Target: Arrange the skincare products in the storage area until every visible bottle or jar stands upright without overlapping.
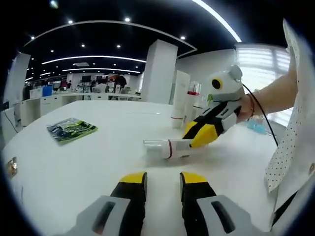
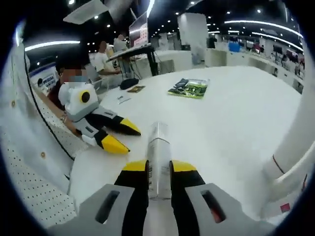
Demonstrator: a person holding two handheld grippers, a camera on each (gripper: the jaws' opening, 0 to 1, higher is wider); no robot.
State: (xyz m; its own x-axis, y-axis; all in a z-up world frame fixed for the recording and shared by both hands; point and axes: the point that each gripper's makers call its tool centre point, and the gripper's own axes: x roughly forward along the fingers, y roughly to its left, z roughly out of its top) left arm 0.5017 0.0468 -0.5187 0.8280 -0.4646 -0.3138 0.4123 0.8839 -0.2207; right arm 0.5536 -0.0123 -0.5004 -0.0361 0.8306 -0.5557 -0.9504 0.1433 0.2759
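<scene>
A slim white bottle (image 1: 160, 147) with a thin red ring lies on its side on the white table (image 1: 98, 167). My right gripper (image 1: 203, 133) comes in from the right and is shut on one end of it. In the right gripper view the same bottle (image 2: 158, 147) runs forward between my right gripper's (image 2: 159, 168) yellow tips. Behind it stand upright white products (image 1: 178, 101), one with a red cap (image 1: 194, 91). My left gripper (image 1: 163, 180) is open over the table, just short of the lying bottle, holding nothing; it also shows as the left gripper (image 2: 122, 135) with spread jaws.
A green magazine (image 1: 71, 129) lies flat on the table's left side, seen as the magazine (image 2: 189, 88) at the far end. Tall white containers (image 2: 290, 152) stand close at the right. A hand (image 1: 251, 105) and a dotted sleeve (image 1: 295, 147) are at the right. People sit at desks behind.
</scene>
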